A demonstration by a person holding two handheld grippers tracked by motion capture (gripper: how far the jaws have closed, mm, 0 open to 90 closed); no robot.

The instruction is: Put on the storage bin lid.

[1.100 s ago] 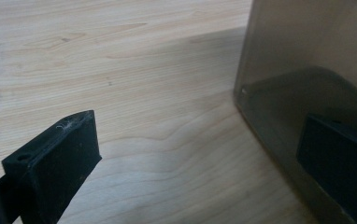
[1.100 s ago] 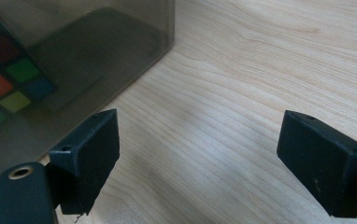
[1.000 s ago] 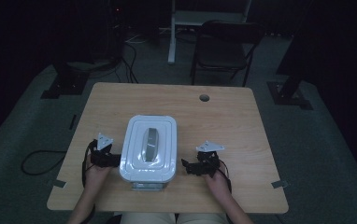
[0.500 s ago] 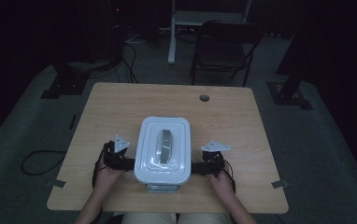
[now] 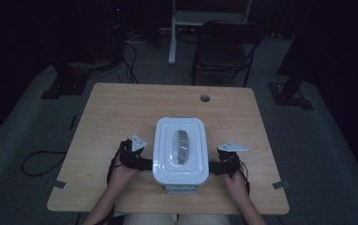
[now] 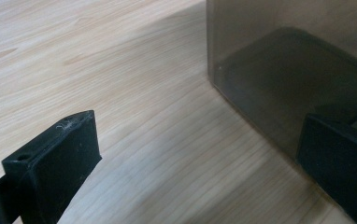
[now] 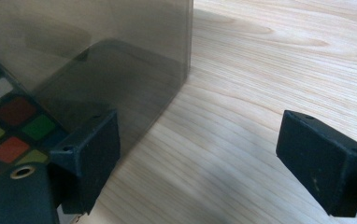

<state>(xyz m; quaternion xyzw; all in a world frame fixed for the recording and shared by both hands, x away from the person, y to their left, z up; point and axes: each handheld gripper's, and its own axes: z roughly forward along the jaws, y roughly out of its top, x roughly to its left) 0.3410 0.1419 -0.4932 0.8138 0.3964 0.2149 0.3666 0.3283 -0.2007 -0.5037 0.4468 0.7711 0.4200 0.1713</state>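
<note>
A storage box with a white lid (image 5: 181, 149) and smoky clear walls stands on the wooden table (image 5: 121, 112), near its front edge. My left gripper (image 5: 142, 162) sits at the box's left side and my right gripper (image 5: 217, 167) at its right side, each held in a hand. In the left gripper view the left gripper (image 6: 204, 135) is open, its right jaw against the box wall (image 6: 284, 60). In the right gripper view the right gripper (image 7: 200, 130) is open too, its left jaw by the box wall (image 7: 97, 46). A coloured puzzle cube (image 7: 8, 126) shows through that wall.
A round cable hole (image 5: 205, 98) is at the table's far edge. Behind the table stand a dark folding chair (image 5: 224, 47) and a white frame leg (image 5: 172, 33). A cable loop (image 5: 41, 161) lies on the floor at the left.
The box has shifted to the right across the table. Both grippers moved right with it and now sit closer against its sides.
</note>
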